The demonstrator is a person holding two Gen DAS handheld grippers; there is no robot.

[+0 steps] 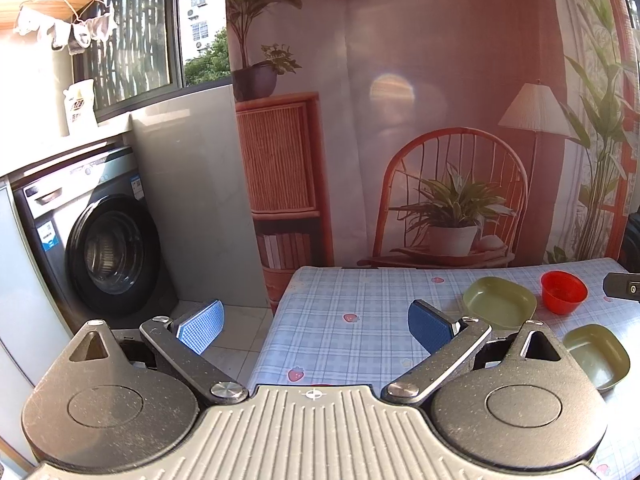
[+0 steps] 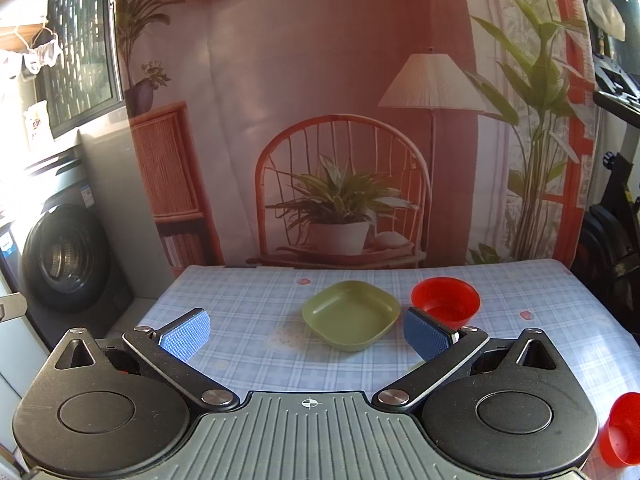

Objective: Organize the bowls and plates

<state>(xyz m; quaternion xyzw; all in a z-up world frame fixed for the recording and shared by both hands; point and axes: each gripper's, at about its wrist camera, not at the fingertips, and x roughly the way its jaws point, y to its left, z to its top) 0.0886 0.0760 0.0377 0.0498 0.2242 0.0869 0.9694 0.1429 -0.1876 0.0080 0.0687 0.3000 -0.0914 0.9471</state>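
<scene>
Table (image 2: 248, 300) had a blue plaid cloth with little strawberry prints on it. Behind its far edge hung a big printed backdrop (image 2: 320, 80): rattan chair, potted plant, floor lamp, wicker cabinet. Off the left edge sat a front-loading washing machine (image 1: 108, 248), with a window (image 1: 132, 28) above it and some laundry (image 1: 68, 30) hanging on a line.
</scene>
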